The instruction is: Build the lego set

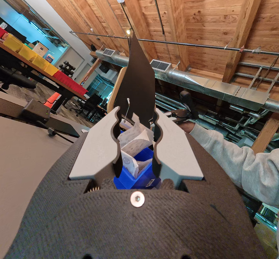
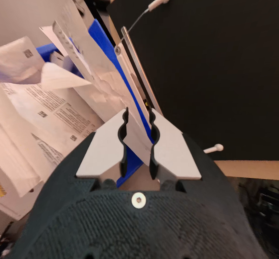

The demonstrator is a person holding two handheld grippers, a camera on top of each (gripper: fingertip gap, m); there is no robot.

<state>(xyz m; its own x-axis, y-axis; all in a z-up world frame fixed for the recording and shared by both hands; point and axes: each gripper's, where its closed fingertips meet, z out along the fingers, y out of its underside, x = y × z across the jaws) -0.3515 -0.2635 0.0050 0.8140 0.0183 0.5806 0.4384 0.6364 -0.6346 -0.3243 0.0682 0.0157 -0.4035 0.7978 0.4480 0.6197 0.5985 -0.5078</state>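
Note:
A blue bin holds several white printed paper bags and stands in front of an upright black board. My left gripper is open and empty, held short of the bin with the bags showing between its fingers. My right gripper is open at the bin's blue wall, and the lower corner of one white bag lies between its fingers. More bags crowd the left. The right gripper also shows in the left wrist view, held by a hand in a grey sleeve.
The black board carries white pins and a metal rod on a thin wire. A grey table lies to the left with a black box and cable. A long table with yellow and red bins stands far left. The tips of one gripper are about 35 cm away from the tips of the other.

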